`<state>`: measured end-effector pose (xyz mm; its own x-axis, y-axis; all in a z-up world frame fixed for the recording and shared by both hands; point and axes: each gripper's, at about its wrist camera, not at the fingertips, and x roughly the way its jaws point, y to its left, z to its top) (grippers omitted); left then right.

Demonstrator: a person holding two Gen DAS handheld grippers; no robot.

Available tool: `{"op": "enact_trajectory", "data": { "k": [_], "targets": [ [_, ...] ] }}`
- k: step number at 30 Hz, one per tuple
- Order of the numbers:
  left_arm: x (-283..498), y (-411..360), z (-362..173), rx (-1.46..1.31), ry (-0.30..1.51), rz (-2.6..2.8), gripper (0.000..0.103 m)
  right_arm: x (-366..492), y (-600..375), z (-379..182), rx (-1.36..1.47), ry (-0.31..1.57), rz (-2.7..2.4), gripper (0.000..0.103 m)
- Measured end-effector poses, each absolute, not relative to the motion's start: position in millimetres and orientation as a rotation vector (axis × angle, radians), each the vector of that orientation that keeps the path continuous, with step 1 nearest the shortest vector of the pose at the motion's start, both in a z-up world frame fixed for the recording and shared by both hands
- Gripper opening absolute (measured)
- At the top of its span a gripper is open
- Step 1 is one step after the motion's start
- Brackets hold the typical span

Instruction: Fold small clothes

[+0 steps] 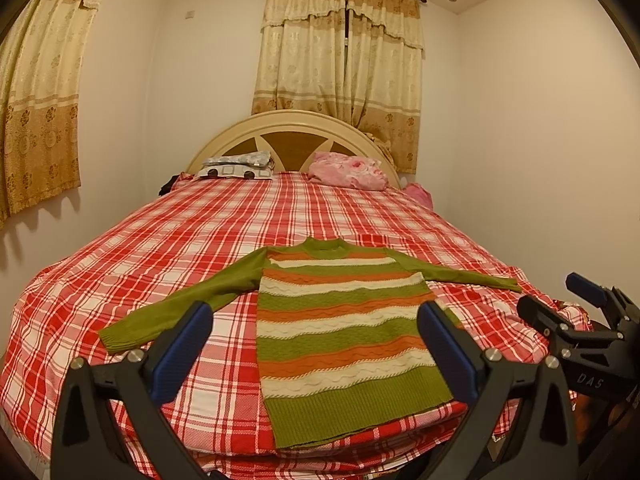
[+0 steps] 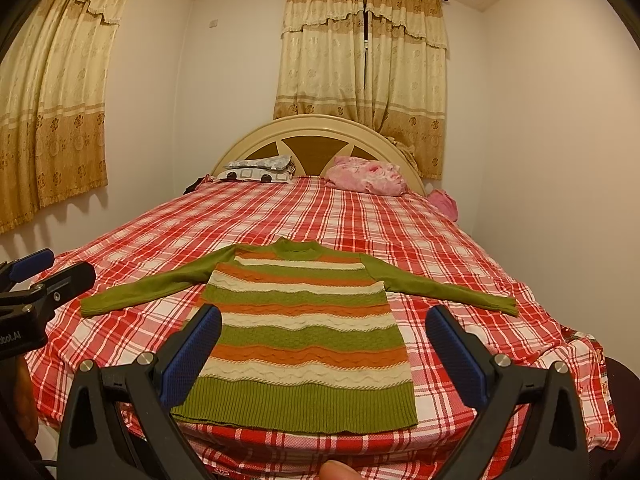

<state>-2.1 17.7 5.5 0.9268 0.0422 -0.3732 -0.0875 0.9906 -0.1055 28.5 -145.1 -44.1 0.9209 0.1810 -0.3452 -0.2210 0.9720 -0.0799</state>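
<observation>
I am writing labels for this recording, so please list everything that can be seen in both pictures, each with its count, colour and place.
sweater: 1, green, orange and cream stripes, spread flat on the near end of the bed, sleeves out
bedspread: 1, red and white check, covers the bed
headboard: 1, cream and brown, far end of the bed
patterned pillow: 1, grey and white, far left of the bed
pink bundle: 1, pink, far right of the bed
curtains: 2 sets, beige and gold, left wall and far wall
left gripper: 1, black with blue pads, open, above the sweater hem
right gripper: 1, same colours, open
fingertip: 1, bottom edge of right view
</observation>
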Motion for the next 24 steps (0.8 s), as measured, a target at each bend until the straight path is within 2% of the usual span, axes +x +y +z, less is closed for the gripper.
{"op": "enact_trajectory", "data": {
  "k": [24],
  "targets": [
    [0.7, 24.2, -1.8, -0.112, 0.389, 0.067, 0.103, 32.7, -145.1, -41.6, -0.117, 0.357, 0.225, 0.102]
  ]
}}
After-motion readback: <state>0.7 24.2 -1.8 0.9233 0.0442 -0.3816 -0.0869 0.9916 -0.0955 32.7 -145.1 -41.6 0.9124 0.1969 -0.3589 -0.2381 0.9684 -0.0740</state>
